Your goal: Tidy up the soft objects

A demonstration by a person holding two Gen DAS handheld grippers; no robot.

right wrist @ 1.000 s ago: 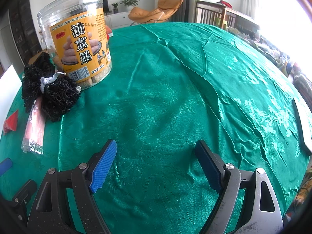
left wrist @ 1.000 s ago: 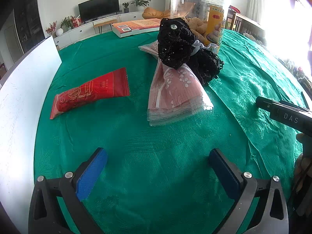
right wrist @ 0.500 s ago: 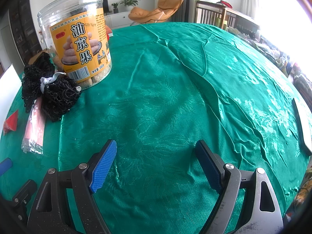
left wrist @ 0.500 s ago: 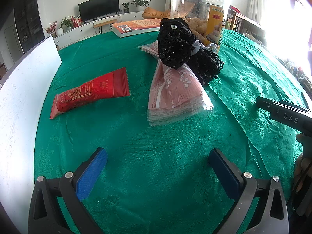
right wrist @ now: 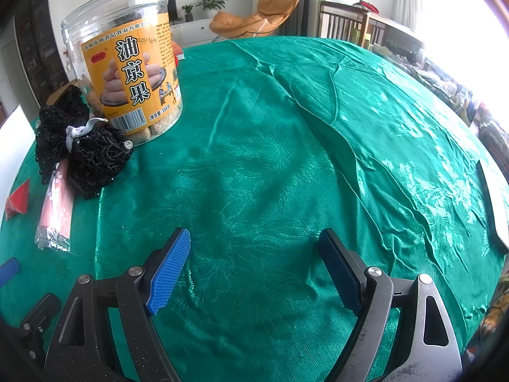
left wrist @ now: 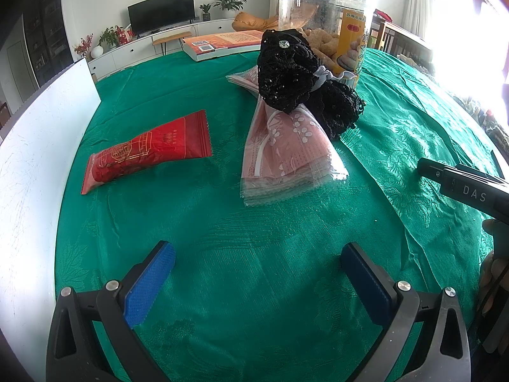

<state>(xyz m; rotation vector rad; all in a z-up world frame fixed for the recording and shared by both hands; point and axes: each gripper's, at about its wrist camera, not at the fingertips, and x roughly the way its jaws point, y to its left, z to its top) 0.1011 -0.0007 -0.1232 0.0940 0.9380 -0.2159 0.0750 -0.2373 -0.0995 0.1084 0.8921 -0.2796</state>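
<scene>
A black lace bundle tied with a white band lies on a clear pack of pink masks mid-table. It also shows in the right wrist view, as do the masks. A red snack packet lies to the left of the masks. My left gripper is open and empty, low over the green cloth, short of the masks. My right gripper is open and empty over bare cloth, right of the bundle.
A clear plastic jar of snacks with an orange label stands behind the bundle. A book lies at the far side. A white board stands along the table's left edge. The right gripper's body shows at the right.
</scene>
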